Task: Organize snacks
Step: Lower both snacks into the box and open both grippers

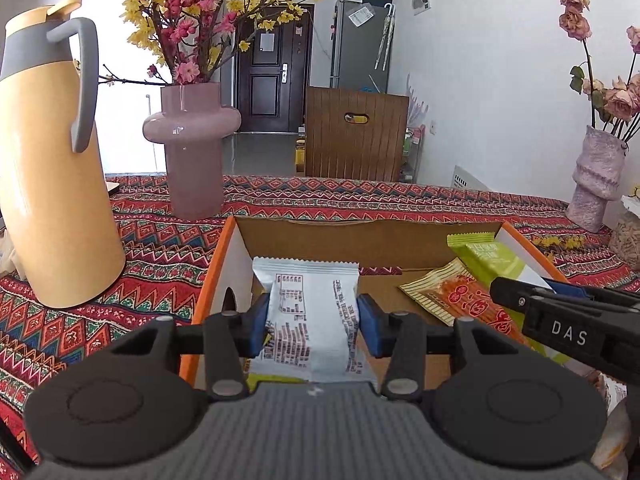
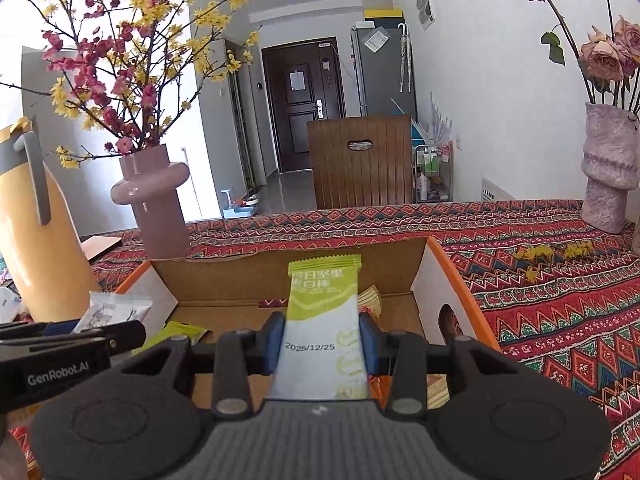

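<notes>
A: How far along is the snack sorting?

B: Partway, I'd judge. The box [image 1: 224,256] sits open on the patterned cloth [image 1: 160,248], with the flask [image 1: 52,168] at the cloth's left edge and the pink vase [image 1: 192,148] just behind the box's far left corner. A red-and-cream packet [image 1: 460,296] lies on the box floor toward its right wall, so at least one snack looks already placed. A yellow-green wrapper [image 2: 180,330] lies by the near left side, partly hidden.

A: And what's in hand?

B: Two packets, both over the box. The left gripper [image 1: 314,320] has its blue pads pressed on the sides of a white packet [image 1: 308,300], held above the box's left half. The right gripper [image 2: 322,346] is clamped the same way on a green bar [image 2: 324,320], above the right half.

A: So what's left?

B: Setting both down inside, it seems. Whether more snacks wait outside the box I can't tell; something pale shows at the near right edge in the left view, but it's unclear.

A: How do the packets look?

B: The white one is a puffy pillow pack with crimped top, red print on the back, pinched in slightly at the pads. The green bar is flat, green fading to white, with a printed date and a crimped top edge.
</notes>
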{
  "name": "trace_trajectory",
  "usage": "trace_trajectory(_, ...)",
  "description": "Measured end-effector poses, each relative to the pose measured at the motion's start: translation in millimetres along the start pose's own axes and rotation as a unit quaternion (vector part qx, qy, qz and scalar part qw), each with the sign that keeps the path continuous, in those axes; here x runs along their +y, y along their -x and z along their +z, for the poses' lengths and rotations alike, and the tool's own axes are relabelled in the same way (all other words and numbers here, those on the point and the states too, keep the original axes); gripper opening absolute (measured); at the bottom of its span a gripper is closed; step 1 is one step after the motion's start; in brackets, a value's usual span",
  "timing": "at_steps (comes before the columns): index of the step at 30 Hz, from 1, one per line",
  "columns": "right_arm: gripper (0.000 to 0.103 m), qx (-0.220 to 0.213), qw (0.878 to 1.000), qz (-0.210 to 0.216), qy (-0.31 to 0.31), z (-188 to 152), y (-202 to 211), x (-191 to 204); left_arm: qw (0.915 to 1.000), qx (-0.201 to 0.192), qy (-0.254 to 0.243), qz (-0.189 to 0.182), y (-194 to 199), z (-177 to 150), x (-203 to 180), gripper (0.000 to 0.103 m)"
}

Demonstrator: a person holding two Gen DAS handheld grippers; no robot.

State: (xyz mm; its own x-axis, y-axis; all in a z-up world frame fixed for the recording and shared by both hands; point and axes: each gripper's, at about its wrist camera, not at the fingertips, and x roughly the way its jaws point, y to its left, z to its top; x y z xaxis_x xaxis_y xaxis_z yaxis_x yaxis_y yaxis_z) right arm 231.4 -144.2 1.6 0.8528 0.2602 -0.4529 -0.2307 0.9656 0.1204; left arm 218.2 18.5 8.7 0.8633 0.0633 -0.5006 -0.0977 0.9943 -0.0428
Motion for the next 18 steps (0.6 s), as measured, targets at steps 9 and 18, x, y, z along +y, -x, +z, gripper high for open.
trace_trajectory(9,0.103,-0.035,0.999,-0.004,-0.035,2,14,-14,0.9984,-0.048,0.007,0.03,17,1,1,0.103)
trace_trajectory(18,0.103,-0.047,0.998,0.003,-0.034,4,22,-15,0.9981,-0.041,0.009,0.045,15,1,1,0.103)
